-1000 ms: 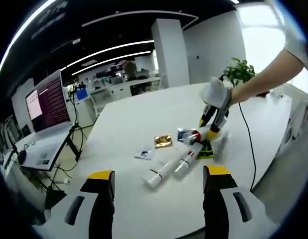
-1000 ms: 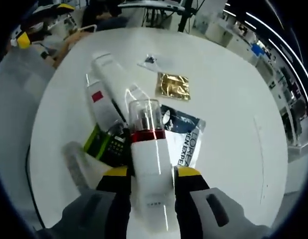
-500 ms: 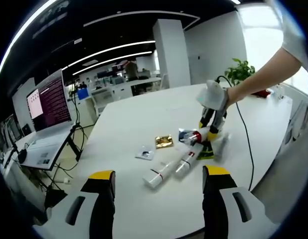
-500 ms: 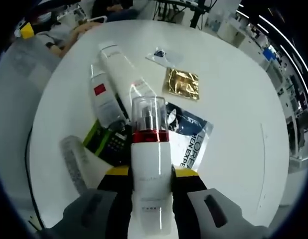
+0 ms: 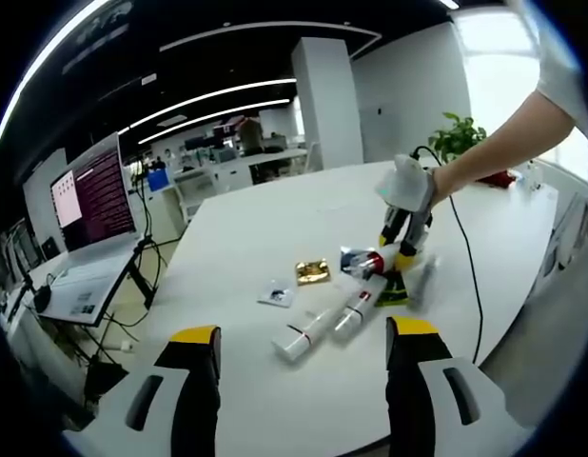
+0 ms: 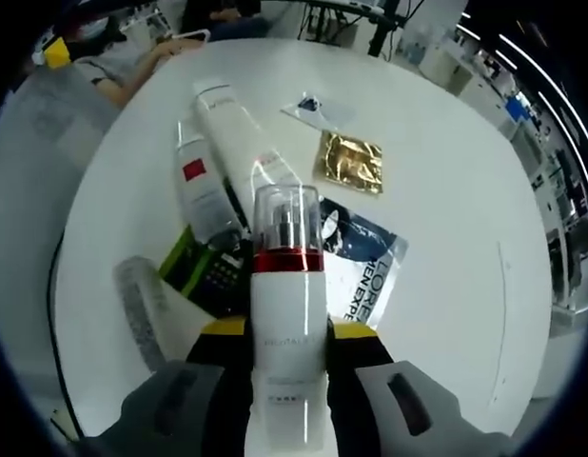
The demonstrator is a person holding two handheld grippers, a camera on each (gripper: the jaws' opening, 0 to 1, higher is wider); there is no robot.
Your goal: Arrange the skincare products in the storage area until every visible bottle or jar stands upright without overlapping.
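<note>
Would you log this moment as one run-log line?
right gripper: shut on pump bottle | left gripper: open | two tubes: lying on table

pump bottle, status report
Right gripper shut on pump bottle. Left gripper open, clear. Two tubes lying flat; sachets beside them.

So the right gripper (image 6: 286, 335) has its jaws clamped on a white pump bottle (image 6: 287, 314) with a red band and clear cap. Past it on the white table (image 6: 446, 171): two white tubes (image 6: 213, 157) lying flat, a gold sachet (image 6: 350, 161), a dark-blue packet (image 6: 356, 257), and what looks like a green-black box (image 6: 204, 271).
</note>
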